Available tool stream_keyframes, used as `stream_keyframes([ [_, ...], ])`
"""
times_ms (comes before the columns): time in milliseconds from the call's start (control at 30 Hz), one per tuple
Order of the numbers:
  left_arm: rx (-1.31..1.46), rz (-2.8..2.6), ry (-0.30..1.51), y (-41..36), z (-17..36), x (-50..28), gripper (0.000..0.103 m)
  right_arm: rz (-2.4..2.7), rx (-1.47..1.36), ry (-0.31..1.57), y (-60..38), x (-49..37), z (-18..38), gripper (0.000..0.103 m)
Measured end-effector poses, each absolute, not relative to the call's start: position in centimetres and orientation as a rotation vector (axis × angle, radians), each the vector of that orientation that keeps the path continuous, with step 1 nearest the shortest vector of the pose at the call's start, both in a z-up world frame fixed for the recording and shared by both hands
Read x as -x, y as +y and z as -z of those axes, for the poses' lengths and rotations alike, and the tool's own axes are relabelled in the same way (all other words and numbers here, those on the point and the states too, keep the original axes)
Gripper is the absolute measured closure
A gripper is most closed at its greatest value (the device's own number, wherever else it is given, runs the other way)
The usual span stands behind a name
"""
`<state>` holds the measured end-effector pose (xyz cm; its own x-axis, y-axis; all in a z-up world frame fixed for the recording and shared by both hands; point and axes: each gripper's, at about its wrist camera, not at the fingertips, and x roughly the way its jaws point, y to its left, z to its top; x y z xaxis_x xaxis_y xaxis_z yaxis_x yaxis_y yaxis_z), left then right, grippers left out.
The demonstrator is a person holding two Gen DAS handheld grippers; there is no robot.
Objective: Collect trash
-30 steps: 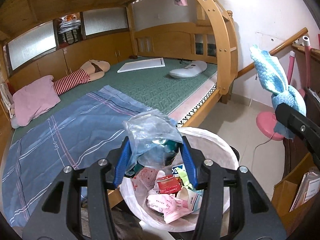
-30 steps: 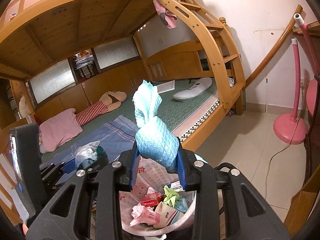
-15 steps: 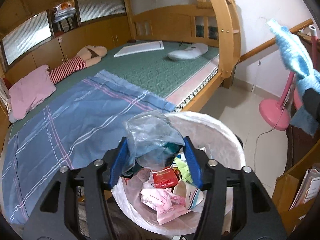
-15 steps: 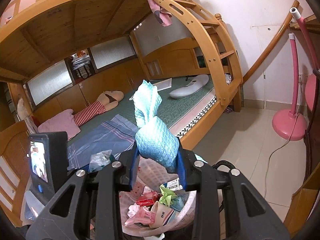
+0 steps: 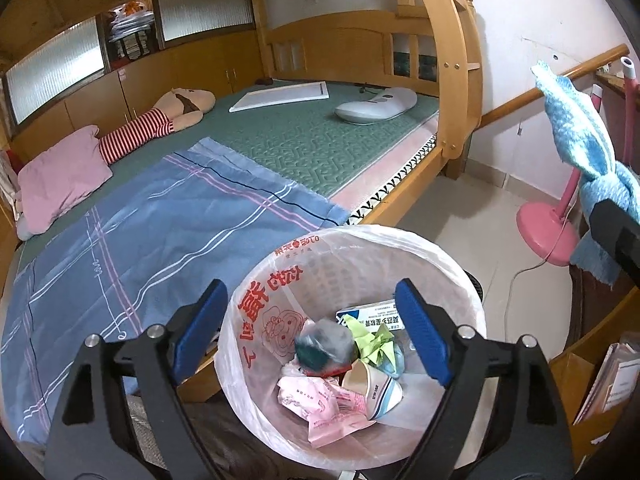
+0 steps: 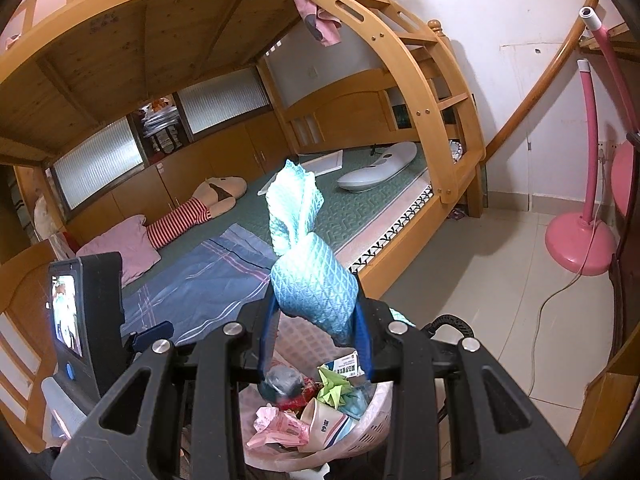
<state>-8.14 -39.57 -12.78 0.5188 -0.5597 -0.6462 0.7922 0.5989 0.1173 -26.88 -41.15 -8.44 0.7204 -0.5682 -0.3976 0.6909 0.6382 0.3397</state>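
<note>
Left gripper [image 5: 310, 330]: above the trash bin, its blue fingers [image 5: 420, 336] spread wide after just opening, nothing pressed between them.
Plastic bag [image 5: 324, 344]: a crumpled clear bag with something dark green inside, blurred, lying on top of the rubbish in the bin, free of the fingers.
Trash bin [image 5: 460, 276]: round, lined with a white bag printed in red, standing on the floor just beside the bed's edge.
Bin contents: a pink wrapper [image 5: 324, 404], a paper cup [image 5: 374, 386] on its side, folded green paper [image 5: 372, 344], a white box with blue print [image 5: 372, 312].
Right gripper [image 6: 316, 340]: over the same bin, fingers narrow and clamped on a blue cloth.
Blue cloth [image 6: 308, 256]: textured, twisted, standing up out of the fingers; in the left view it shows at the right edge.
Bed [image 5: 320, 140]: lower bunk with a green mat, a blue striped sheet [image 5: 160, 232], a pink pillow [image 5: 60, 176] and a striped doll [image 5: 160, 124].
Floor: pale tiles, with a pink fan base [image 5: 546, 228] near the wall.
</note>
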Motion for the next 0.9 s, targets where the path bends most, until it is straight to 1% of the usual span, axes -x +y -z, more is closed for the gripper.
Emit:
stream_keyframes([
  [233, -0.388, 0.792, 0.561, -37.6, 11.5, 7.4, 0.017, 0.721, -0.496, 0.303, -41.4, 26.0, 9.2, 0.069],
  [500, -0.313, 0.725, 0.568, -34.3, 10.4, 5.2, 0.017, 0.659, -0.465, 0.461, -41.4, 21.5, 12.3, 0.067],
  [600, -0.287, 0.71, 0.564, -33.2, 9.8, 4.7, 0.017, 0.647, -0.463, 0.535, -41.7, 19.3, 14.0, 0.055],
  [633, -0.281, 0.706, 0.562, -32.9, 9.7, 4.6, 0.017, 0.647, -0.474, 0.574, -42.1, 18.5, 14.8, 0.048],
  [667, -0.275, 0.703, 0.561, -32.6, 9.5, 4.4, 0.017, 0.652, -0.481, 0.597, -42.2, 18.1, 15.2, 0.044],
  [700, -0.268, 0.697, 0.561, -32.2, 9.4, 4.2, 0.017, 0.666, -0.486, 0.616, -42.4, 17.7, 15.7, 0.043],
  [733, -0.265, 0.694, 0.561, -32.1, 9.3, 4.2, 0.017, 0.674, -0.488, 0.62, -42.4, 17.5, 16.0, 0.04],
  [767, -0.261, 0.689, 0.561, -31.9, 9.3, 4.1, 0.017, 0.689, -0.488, 0.624, -42.5, 17.4, 16.2, 0.034],
  [800, -0.258, 0.685, 0.562, -31.7, 9.2, 4.0, 0.017, 0.703, -0.486, 0.626, -42.6, 17.4, 16.3, 0.031],
  [900, -0.246, 0.678, 0.568, -31.3, 9.0, 3.8, 0.017, 0.718, -0.491, 0.613, -42.5, 17.8, 16.2, 0.03],
])
